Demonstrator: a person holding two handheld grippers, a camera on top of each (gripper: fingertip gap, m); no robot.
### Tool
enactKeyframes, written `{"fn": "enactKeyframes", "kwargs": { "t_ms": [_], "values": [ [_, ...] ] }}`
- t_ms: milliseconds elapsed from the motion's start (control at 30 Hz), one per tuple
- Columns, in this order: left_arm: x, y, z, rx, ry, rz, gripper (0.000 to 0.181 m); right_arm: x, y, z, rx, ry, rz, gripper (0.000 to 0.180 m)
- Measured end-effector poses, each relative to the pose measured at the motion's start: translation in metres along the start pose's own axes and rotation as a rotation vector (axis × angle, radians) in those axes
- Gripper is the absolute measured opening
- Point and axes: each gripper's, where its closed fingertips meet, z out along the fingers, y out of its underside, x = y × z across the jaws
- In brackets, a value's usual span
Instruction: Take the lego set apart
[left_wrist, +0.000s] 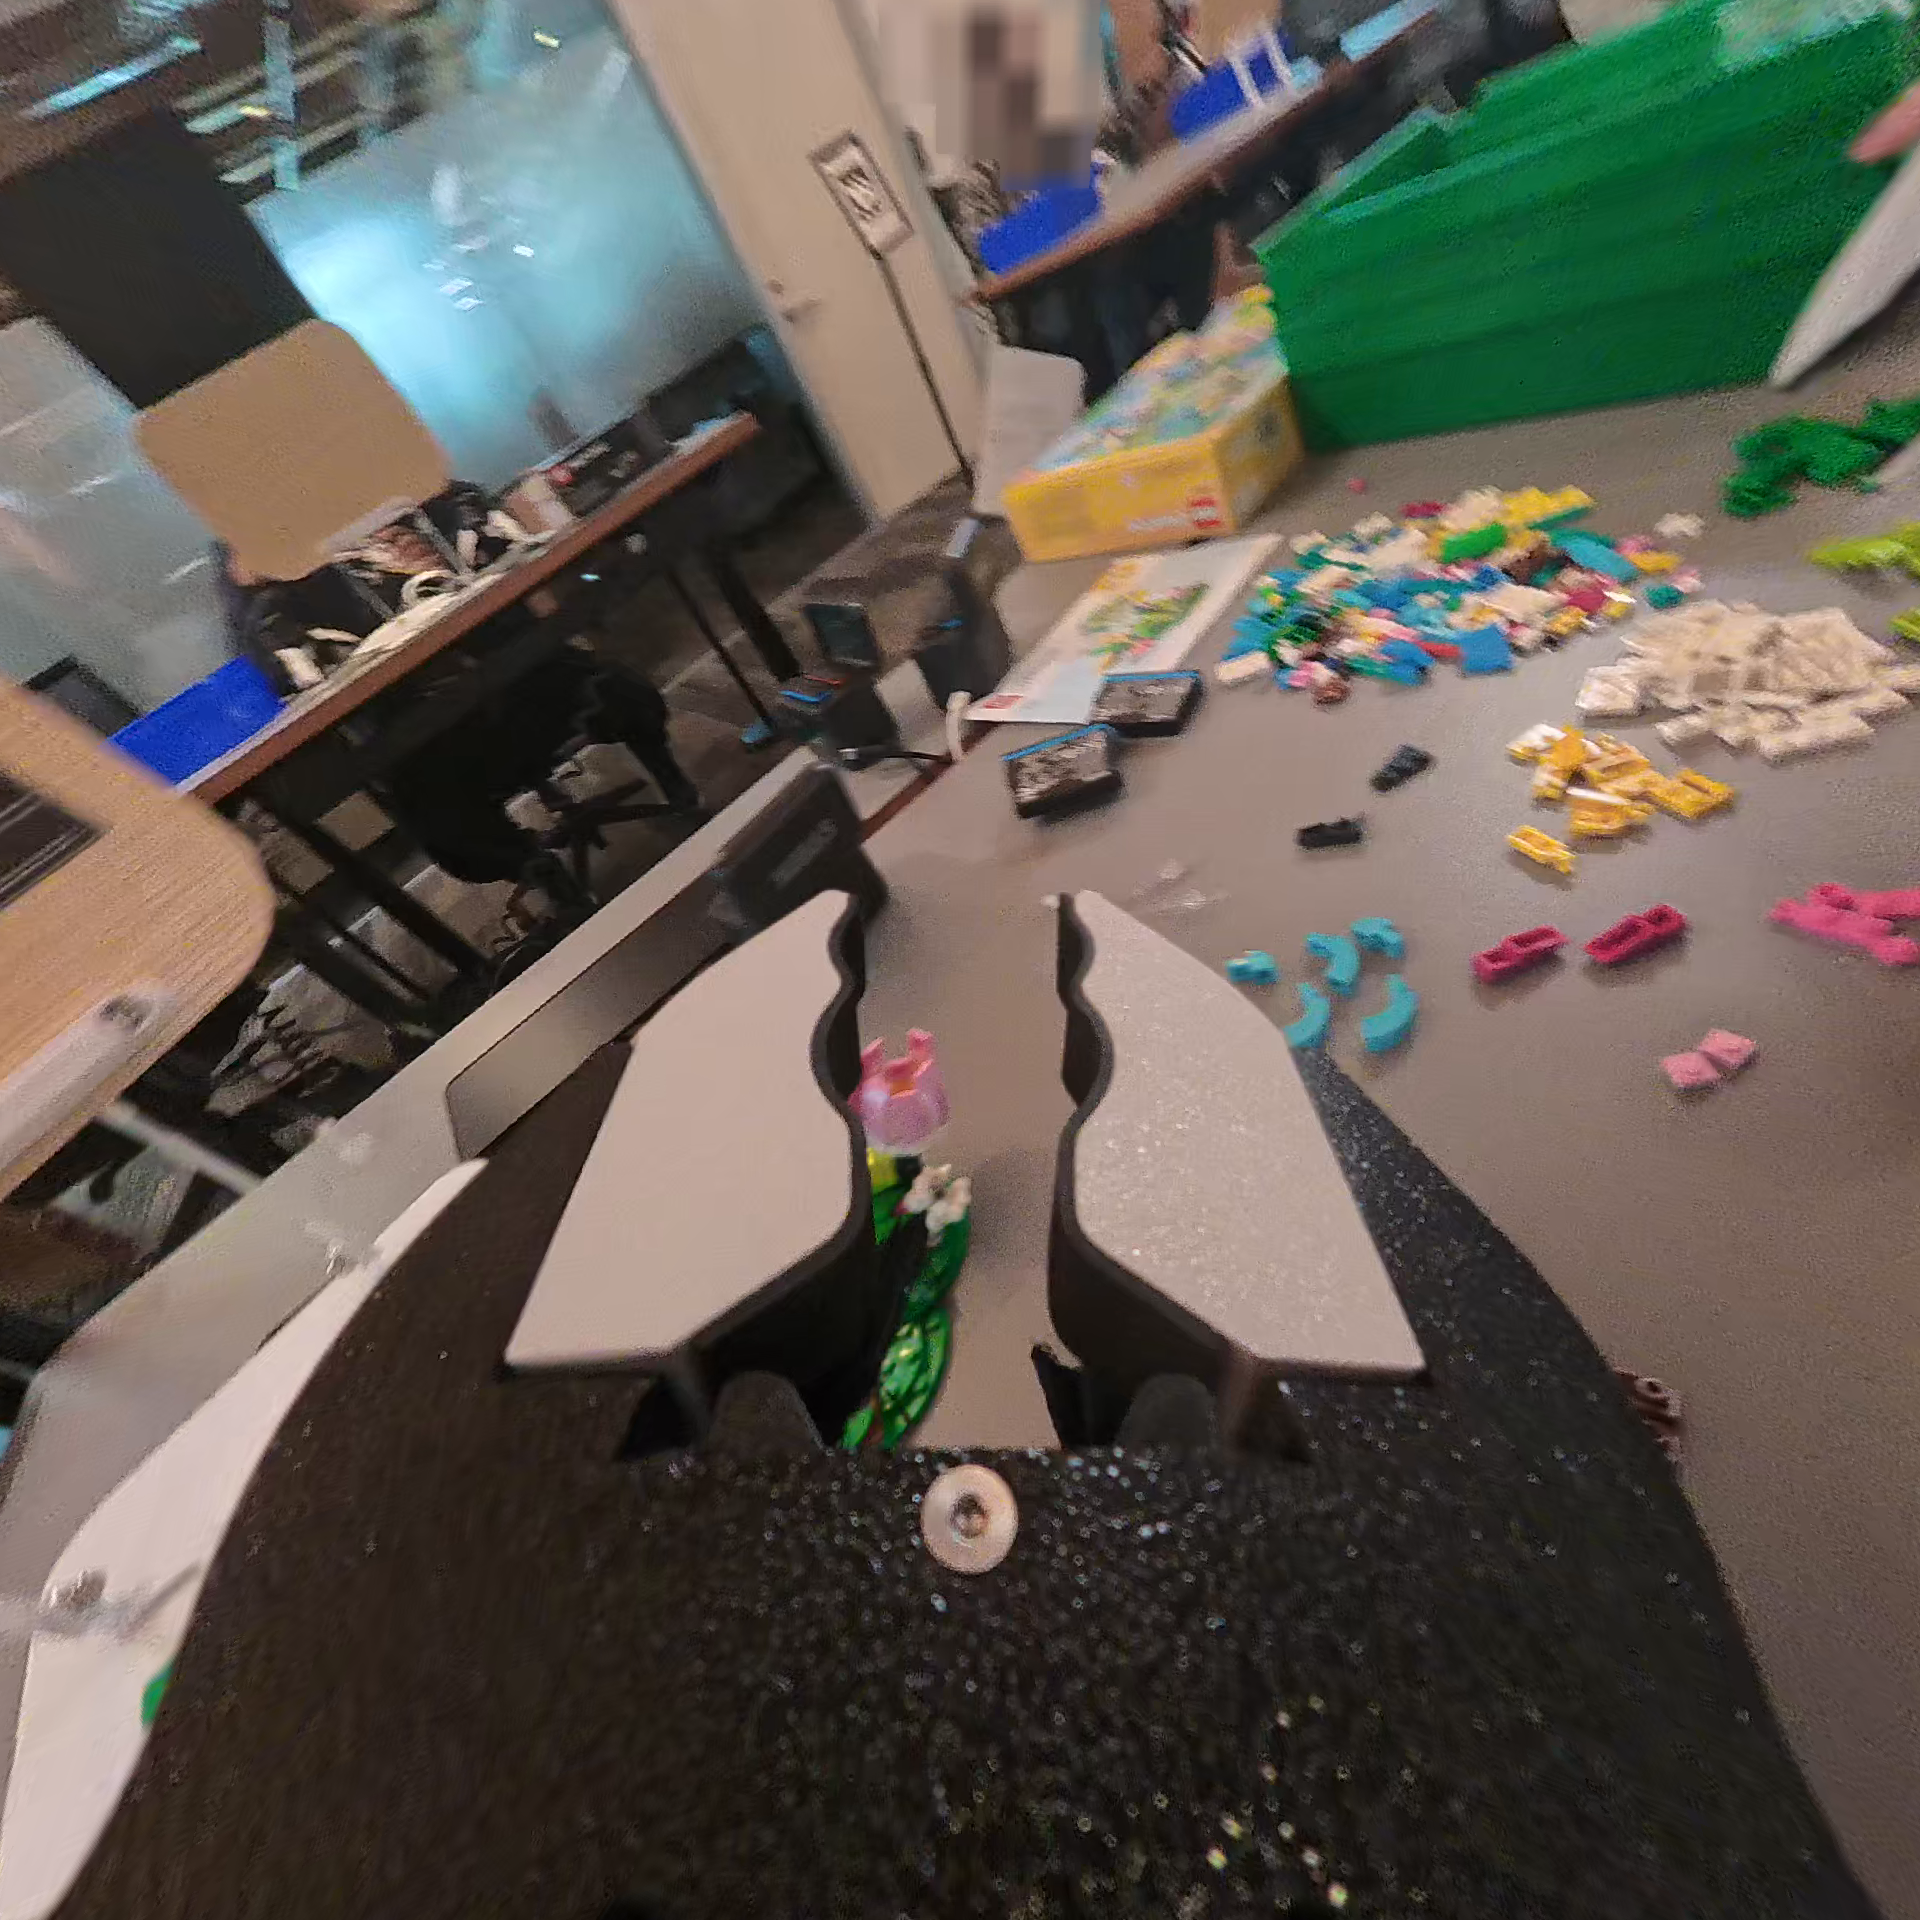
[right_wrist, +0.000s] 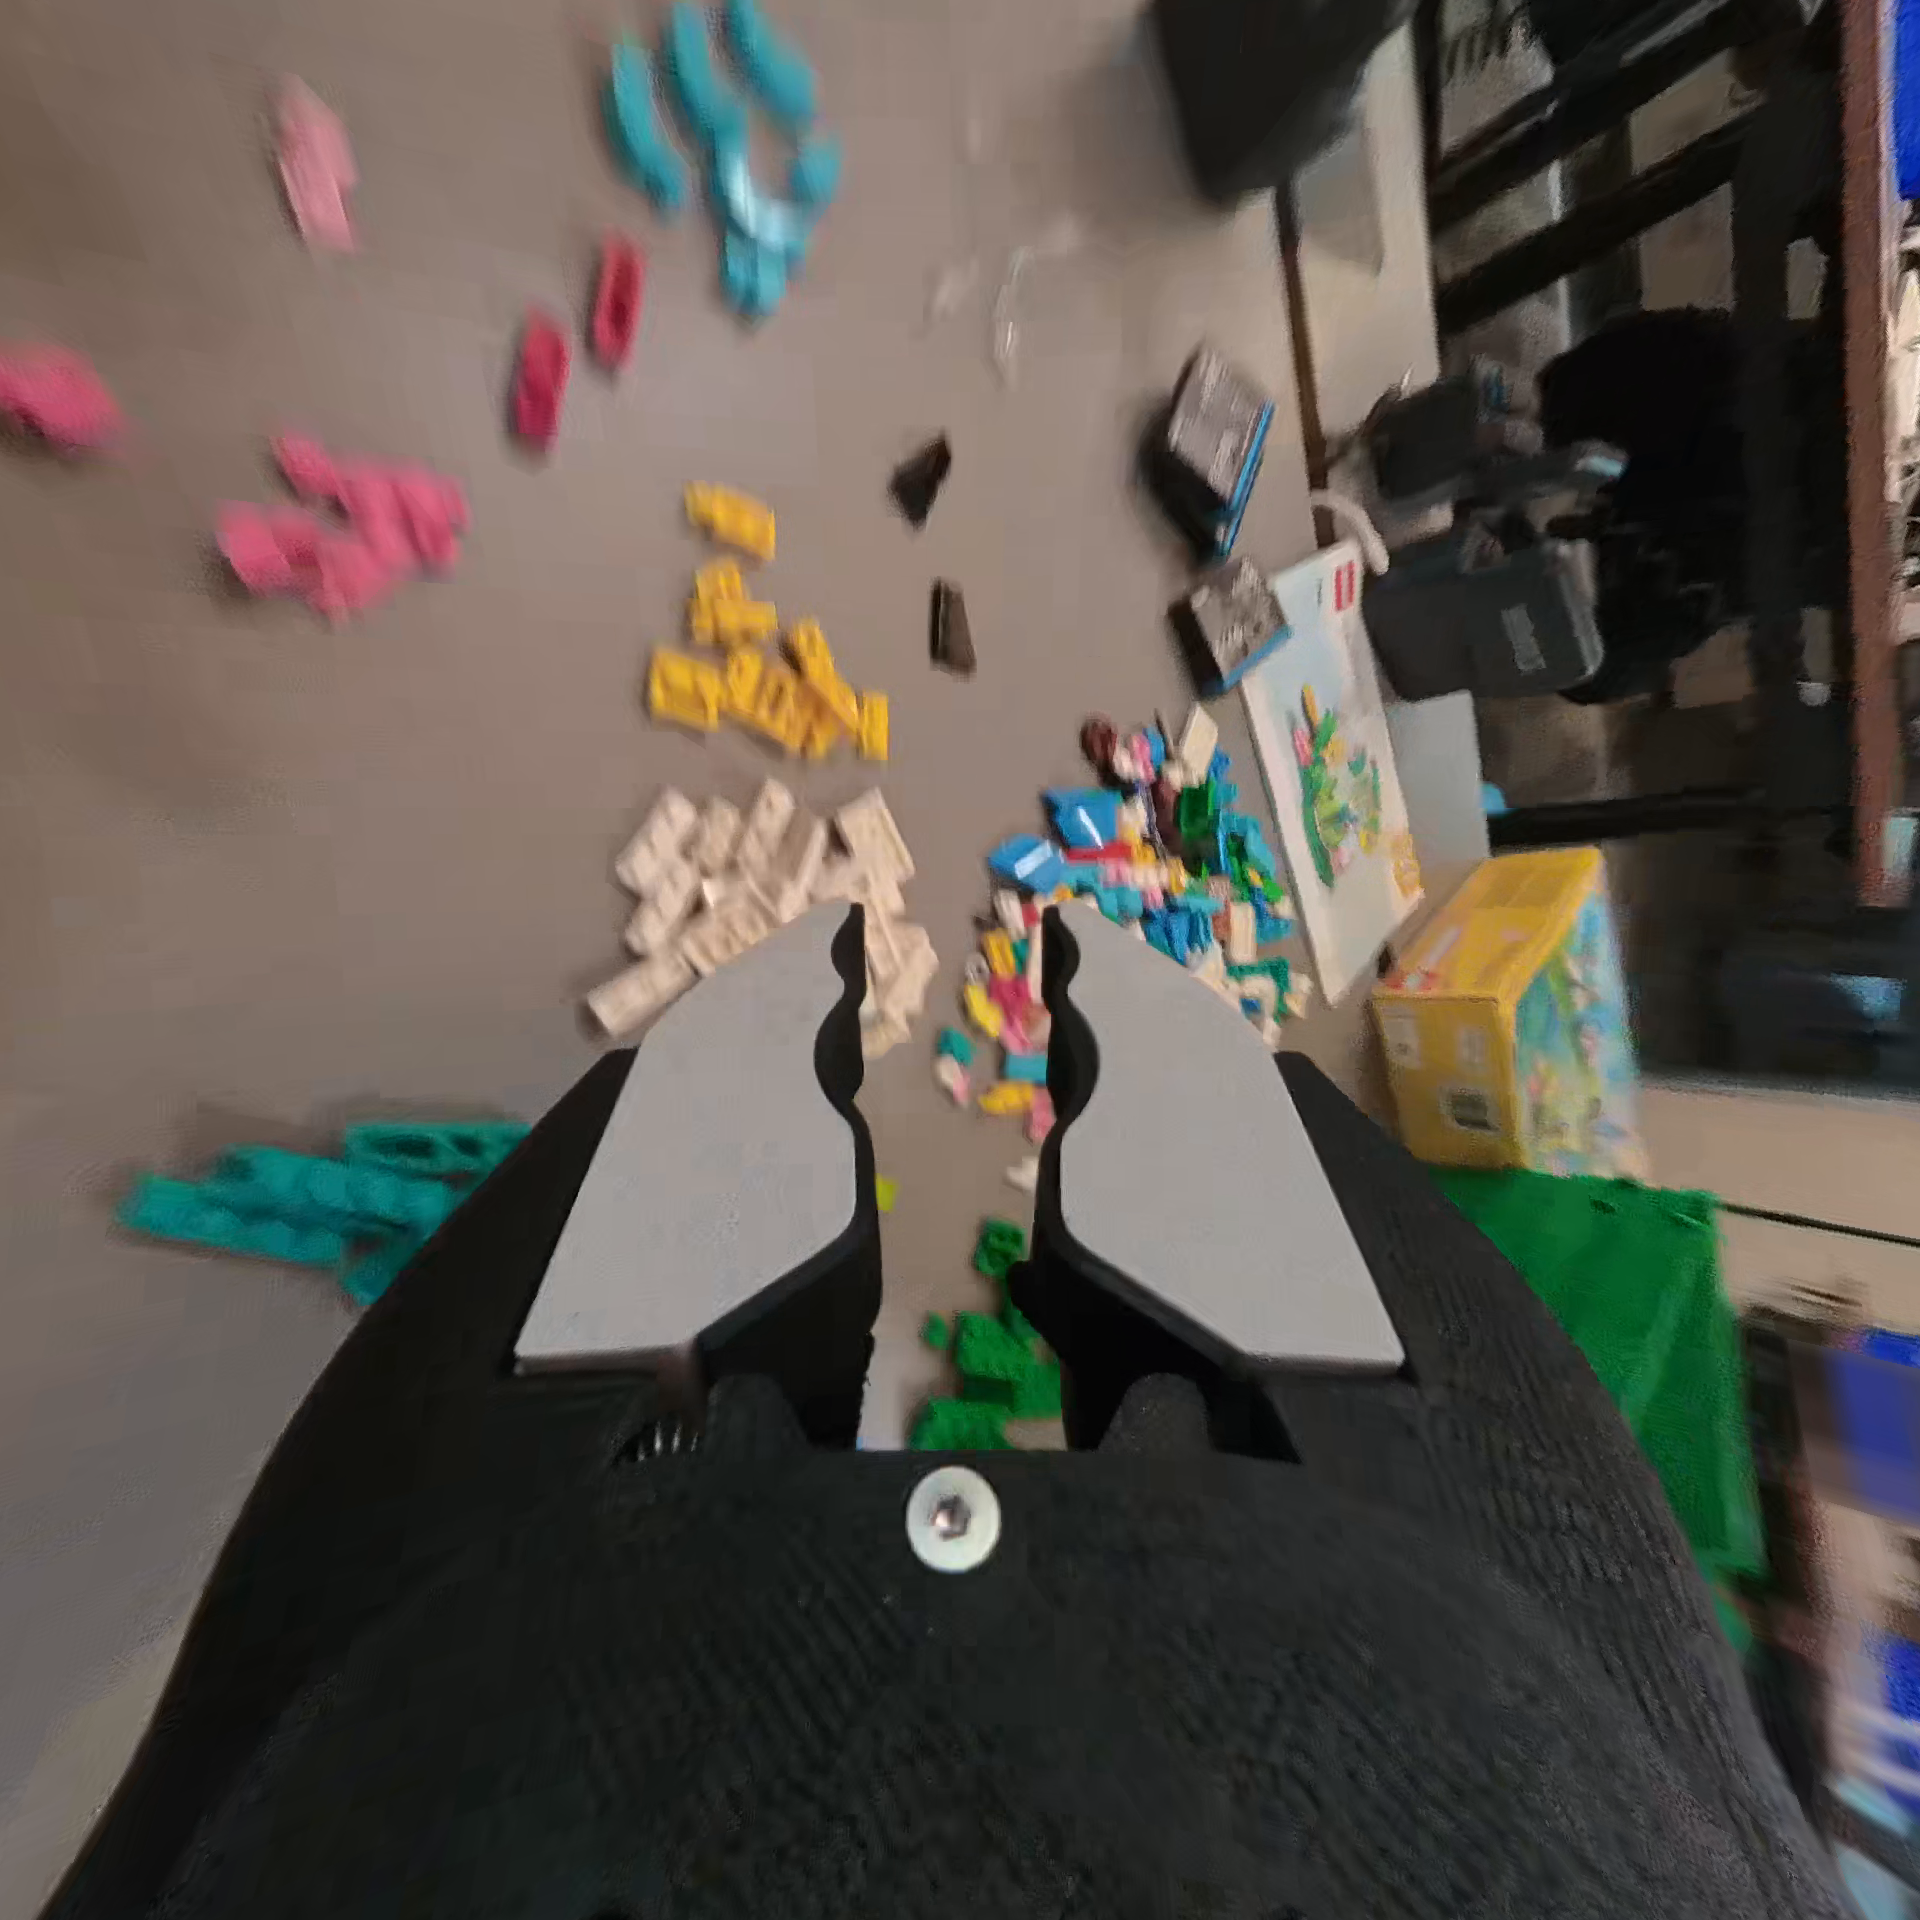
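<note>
A small lego flower build (left_wrist: 906, 1195), with a pink bloom, white blossoms and green leaves, sits on the grey table (left_wrist: 1455, 1195) between the fingers of my left gripper (left_wrist: 956, 904), close to the left finger. The jaws stand apart and I see no grip on it. My right gripper (right_wrist: 951, 914) is open and empty above the table, over loose green bricks (right_wrist: 987, 1351); this view is motion-blurred. Sorted loose bricks lie ahead: white (right_wrist: 758, 883), yellow (right_wrist: 769, 665), pink (right_wrist: 343, 530), teal (right_wrist: 312, 1195) and a mixed pile (right_wrist: 1143, 862).
A yellow set box (left_wrist: 1164, 457), an instruction booklet (left_wrist: 1132, 623) and a stack of green baseplates (left_wrist: 1558, 239) stand at the far side. Two small black boxes (left_wrist: 1060, 769) lie near the table edge. Light-blue curved pieces (left_wrist: 1340, 987) and magenta pieces (left_wrist: 1579, 940) lie to the right.
</note>
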Motion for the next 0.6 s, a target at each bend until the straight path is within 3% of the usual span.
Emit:
{"fn": "enactKeyframes", "kwargs": {
  "t_ms": [100, 200, 333, 467, 600],
  "values": [
    [-0.034, 0.021, -0.019, 0.030, -0.114, -0.075, 0.032, -0.001, -0.038, -0.006, 0.177, -0.089, 0.181, 0.030],
    [-0.058, 0.043, -0.034, 0.026, -0.192, -0.115, 0.025, -0.011, -0.074, 0.008, 0.264, -0.160, 0.226, 0.031],
    [-0.064, 0.075, -0.032, -0.046, -0.083, -0.199, 0.033, -0.027, -0.126, 0.047, 0.328, -0.277, 0.256, 0.031],
    [-0.067, 0.100, -0.025, -0.048, -0.041, -0.280, 0.034, -0.015, -0.206, 0.100, 0.458, -0.359, 0.442, 0.035],
    [-0.052, 0.112, -0.015, -0.129, 0.078, -0.347, 0.039, -0.006, -0.248, 0.157, 0.398, -0.362, 0.487, 0.052]
  ]
}}
